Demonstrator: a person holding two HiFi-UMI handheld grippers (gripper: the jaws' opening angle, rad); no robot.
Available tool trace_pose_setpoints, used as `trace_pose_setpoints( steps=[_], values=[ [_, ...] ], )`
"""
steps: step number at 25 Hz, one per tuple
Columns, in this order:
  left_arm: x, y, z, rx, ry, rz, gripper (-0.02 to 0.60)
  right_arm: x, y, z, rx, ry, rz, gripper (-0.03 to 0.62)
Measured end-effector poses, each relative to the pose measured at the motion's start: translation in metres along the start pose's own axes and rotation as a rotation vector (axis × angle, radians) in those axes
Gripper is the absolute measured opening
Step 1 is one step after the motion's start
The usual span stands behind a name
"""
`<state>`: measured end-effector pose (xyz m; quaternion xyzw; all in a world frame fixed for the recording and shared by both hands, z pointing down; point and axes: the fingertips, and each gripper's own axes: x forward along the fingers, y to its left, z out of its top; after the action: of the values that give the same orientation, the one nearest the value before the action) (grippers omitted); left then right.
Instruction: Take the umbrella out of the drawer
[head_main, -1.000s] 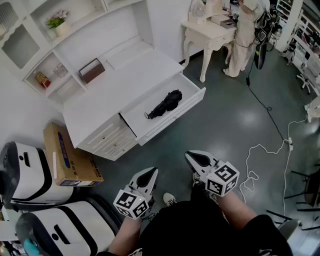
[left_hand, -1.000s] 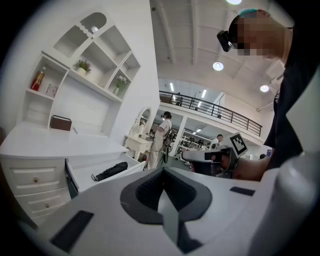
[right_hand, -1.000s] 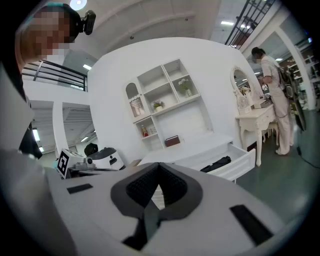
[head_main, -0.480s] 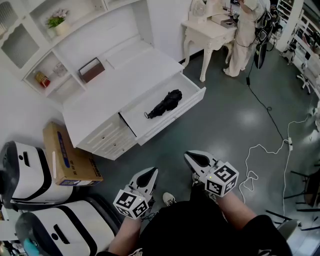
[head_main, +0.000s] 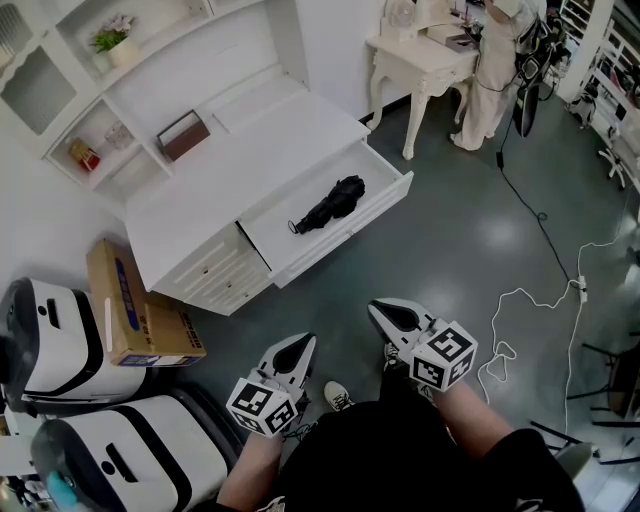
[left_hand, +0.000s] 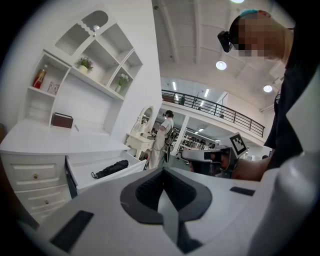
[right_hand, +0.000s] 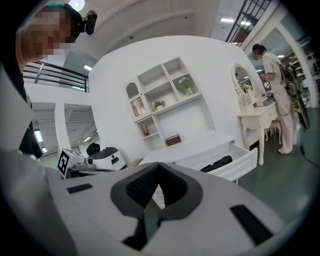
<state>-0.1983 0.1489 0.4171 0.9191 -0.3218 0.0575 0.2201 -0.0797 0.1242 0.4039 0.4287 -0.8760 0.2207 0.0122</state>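
Far left in the head view, a couple of white machines (head_main: 60, 345) with black trim sit on the floor. A cardboard box (head_main: 140, 315) lies just beside the white cabinet (head_main: 215, 190). The cabinet has open shelves above it, with a potted plant (head_main: 112, 42) up high and a little brown box (head_main: 183, 137) on the counter.

The top drawer (head_main: 300, 245) is pulled wide open. The umbrella (head_main: 330, 207), black and folded up, lies flat inside it, slanted across the drawer bottom with its narrow end toward the left.

Down at the bottom, close to the person's body, is the left gripper (head_main: 293, 352). Its jaws are pressed together with nothing pinched between them, and its own view shows the two pads meeting in a tight seam. The umbrella is way off in the drawer to the left in that view.

Just beside it is the right gripper (head_main: 392, 318), and it's the same deal: jaws together and empty. Its own view looks over them at the open drawer off to the right. Both grippers are well apart from the drawer, with a stretch of dark floor (head_main: 460, 230) between.

Over on the right there's a white dressing table (head_main: 420, 62) with curvy legs and a person (head_main: 495, 60) standing at it. A white cable (head_main: 530, 300) snakes across the floor.
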Motion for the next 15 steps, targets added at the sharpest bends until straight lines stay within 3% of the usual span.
trace_pose_setpoints(
  steps=[15],
  values=[
    [0.038,-0.007,0.004,-0.022,-0.004,0.049,0.003,0.001,-0.046,0.014,-0.003,0.027,0.036,0.003]
  ],
)
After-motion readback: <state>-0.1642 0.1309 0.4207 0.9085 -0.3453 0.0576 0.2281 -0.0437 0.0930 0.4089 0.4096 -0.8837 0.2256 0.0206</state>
